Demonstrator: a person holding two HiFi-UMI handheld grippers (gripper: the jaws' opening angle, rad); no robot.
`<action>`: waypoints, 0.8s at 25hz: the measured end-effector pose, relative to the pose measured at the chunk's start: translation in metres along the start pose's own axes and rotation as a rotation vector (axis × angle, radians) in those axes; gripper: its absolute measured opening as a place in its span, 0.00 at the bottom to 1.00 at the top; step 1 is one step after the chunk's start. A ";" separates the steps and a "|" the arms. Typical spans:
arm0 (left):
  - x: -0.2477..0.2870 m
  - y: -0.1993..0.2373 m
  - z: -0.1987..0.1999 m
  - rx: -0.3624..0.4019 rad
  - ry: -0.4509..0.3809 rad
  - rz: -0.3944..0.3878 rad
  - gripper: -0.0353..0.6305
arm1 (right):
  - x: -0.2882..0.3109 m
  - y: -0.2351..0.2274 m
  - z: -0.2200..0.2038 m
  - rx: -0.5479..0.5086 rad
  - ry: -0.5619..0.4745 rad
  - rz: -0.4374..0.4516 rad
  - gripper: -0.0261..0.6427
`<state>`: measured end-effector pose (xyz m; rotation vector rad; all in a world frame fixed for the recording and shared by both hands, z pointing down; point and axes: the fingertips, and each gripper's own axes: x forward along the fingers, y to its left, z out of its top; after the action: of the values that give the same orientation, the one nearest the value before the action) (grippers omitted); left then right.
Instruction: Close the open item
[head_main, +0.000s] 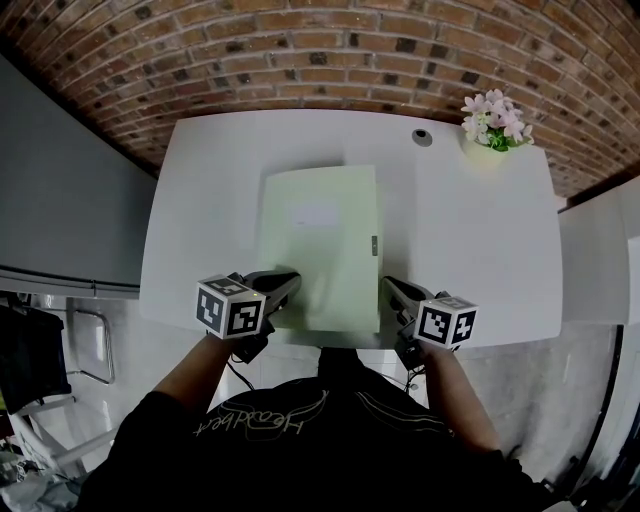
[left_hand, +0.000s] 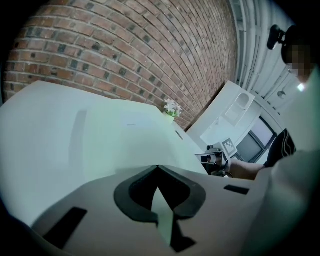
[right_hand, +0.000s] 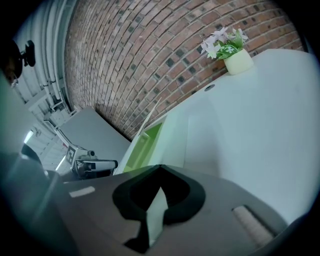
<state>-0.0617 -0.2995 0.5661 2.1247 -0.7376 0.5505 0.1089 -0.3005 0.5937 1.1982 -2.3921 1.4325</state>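
1. White tabletop (head_main: 470, 240) in front of a brick wall (head_main: 300, 60). Small pot of pale flowers (head_main: 495, 122) at the far right corner, a round grommet (head_main: 423, 137) just left of it.
2. Task item is a pale green box file (head_main: 320, 250), lying flat at mid-tabletop w/ its long side running near-to-far. Near end reaches the near edge, spine strip is on the right.
3. We read it as not fully shut. The right gripper view shows a wedge of brighter green interior (right_hand: 142, 142) along the file's left side, under the raised cover (left_hand: 130, 145). From the head view the cover looks nearly flat.
4. Left gripper (head_main: 285, 287) is at the file's near left corner, tip over the cover. In its own view the jaws are drawn together and the tips meet. Only a thin pale sliver shows in the slot behind them, and we see nothing clamped. We can't tell if the tips touch the cover.
5. Right gripper (head_main: 392, 292) is at the near right corner, just beside the spine strip. Its jaws are likewise closed tip to tip w/ nothing held, and the file lies ahead and to the left of them.
6. Both arms come in from the near edge, one gripper on each side of the file's near end.
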 end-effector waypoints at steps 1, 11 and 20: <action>0.001 0.000 -0.001 0.000 0.009 0.002 0.06 | 0.000 0.000 0.001 -0.001 -0.003 -0.003 0.04; 0.010 0.002 -0.007 0.003 0.081 0.037 0.06 | -0.001 -0.001 0.001 0.014 -0.013 0.004 0.04; 0.020 0.003 -0.013 0.040 0.165 0.073 0.06 | -0.001 -0.001 0.002 0.021 -0.014 0.015 0.04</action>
<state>-0.0504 -0.2964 0.5874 2.0663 -0.7174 0.7760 0.1109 -0.3015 0.5929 1.2014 -2.4064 1.4617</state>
